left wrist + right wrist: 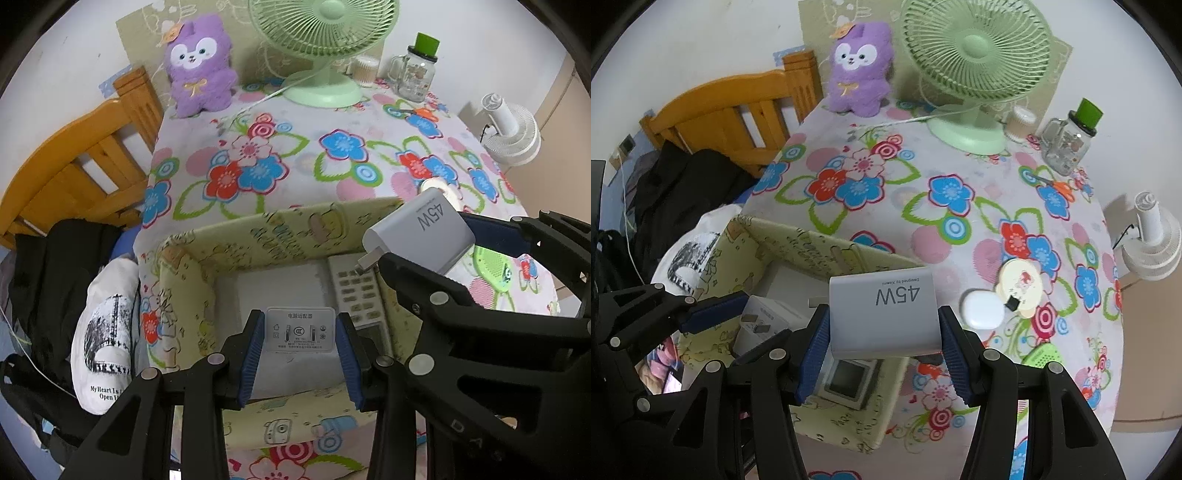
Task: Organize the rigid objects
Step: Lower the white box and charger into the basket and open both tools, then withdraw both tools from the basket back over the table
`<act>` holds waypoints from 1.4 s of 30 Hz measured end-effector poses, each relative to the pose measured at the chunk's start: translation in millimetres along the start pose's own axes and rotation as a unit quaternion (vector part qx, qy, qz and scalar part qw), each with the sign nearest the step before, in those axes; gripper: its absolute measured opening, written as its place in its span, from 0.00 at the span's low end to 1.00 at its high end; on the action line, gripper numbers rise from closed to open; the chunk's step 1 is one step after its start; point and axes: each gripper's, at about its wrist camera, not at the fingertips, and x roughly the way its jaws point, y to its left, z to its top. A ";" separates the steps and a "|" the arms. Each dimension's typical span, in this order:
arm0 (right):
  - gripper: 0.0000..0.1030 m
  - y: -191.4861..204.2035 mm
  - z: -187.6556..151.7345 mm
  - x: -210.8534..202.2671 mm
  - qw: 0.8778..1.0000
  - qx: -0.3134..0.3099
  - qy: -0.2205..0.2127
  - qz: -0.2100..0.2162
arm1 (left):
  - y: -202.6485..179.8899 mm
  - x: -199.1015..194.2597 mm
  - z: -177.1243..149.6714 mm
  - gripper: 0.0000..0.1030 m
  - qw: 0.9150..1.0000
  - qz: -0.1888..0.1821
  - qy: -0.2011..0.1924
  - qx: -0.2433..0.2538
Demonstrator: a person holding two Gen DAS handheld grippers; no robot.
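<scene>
- We cannot read the small print on the white power adapter (300, 329), only its row of certification marks; its plug end is out of sight.
- The remote control (360, 291) lying in the box is partly covered by the right gripper's arm, and in the right wrist view only its display end shows below the charger.
- Our left gripper (300, 352) pinches the white power adapter between its blue pads, label face towards the camera, just above the floor of the yellow cartoon-print storage box (207, 258).
- Our right gripper (884, 338) clamps a grey-white 45W charger (884, 314) by its two sides (the "45W" reads upside down), held over the box's right-hand part, prongs pointing into it.
- On the floral tablecloth (923, 206) beside the box lie a white earbud case (983, 309) and a round cream compact (1021, 288), touching each other.
- A green mesh item (1043, 356) is half hidden behind the right gripper's finger.
</scene>
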 end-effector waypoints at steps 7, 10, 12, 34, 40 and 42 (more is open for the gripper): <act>0.58 14.6 -4.3 16.9 1.000 -0.003 0.017 0.014 | 7.9 13.5 -9.8 0.39 1.000 0.002 0.020 -0.006; 0.59 19.0 -5.4 24.0 0.999 -0.003 0.025 0.026 | 11.1 18.3 -12.7 0.39 1.000 0.002 0.029 -0.012; 0.59 22.4 -6.1 27.8 0.999 -0.007 0.027 0.031 | 14.5 21.0 -15.3 0.39 0.999 0.004 0.034 -0.016; 0.66 41.0 -7.8 44.1 0.995 -0.013 0.043 0.086 | 26.0 23.4 -28.2 0.81 0.997 -0.011 0.056 -0.052; 0.82 33.0 -6.8 27.8 0.997 -0.015 0.022 0.066 | 17.3 12.7 -25.1 0.89 0.999 0.003 0.036 -0.030; 0.83 29.5 -6.5 21.4 0.998 -0.017 0.012 0.058 | 13.5 9.4 -23.5 0.90 0.999 0.001 0.030 -0.027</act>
